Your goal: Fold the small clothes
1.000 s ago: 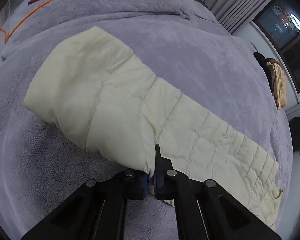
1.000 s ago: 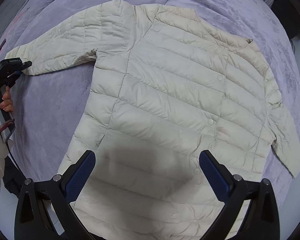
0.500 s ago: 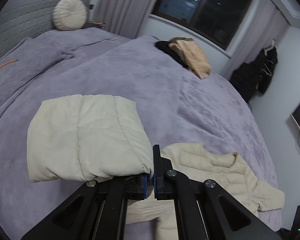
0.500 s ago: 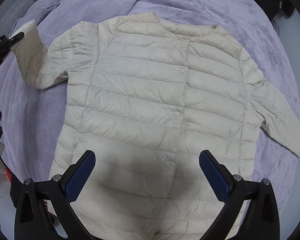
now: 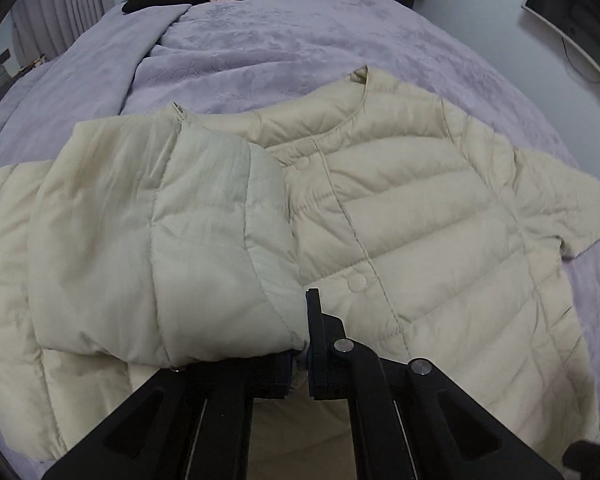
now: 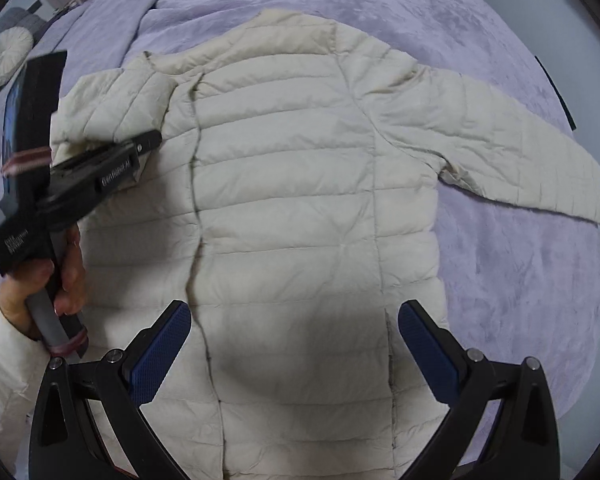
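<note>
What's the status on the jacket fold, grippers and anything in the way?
Left gripper shut on sleeve cuff, carried over jacket front. Right gripper open, empty, above hem. Other sleeve unfolded; nothing blocking.

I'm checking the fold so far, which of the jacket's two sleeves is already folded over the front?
The sleeve pinched in the left gripper, doubled over the jacket chest. The other sleeve lies stretched flat on the bedspread.

Quilted cream jacket (image 6: pixel 300 200) of smooth, faintly sheened cloth on matt, plush lilac bedspread (image 6: pixel 520 280); matt black plastic gripper fingers (image 5: pixel 320 344), textured blue pads (image 6: pixel 160 356).
</note>
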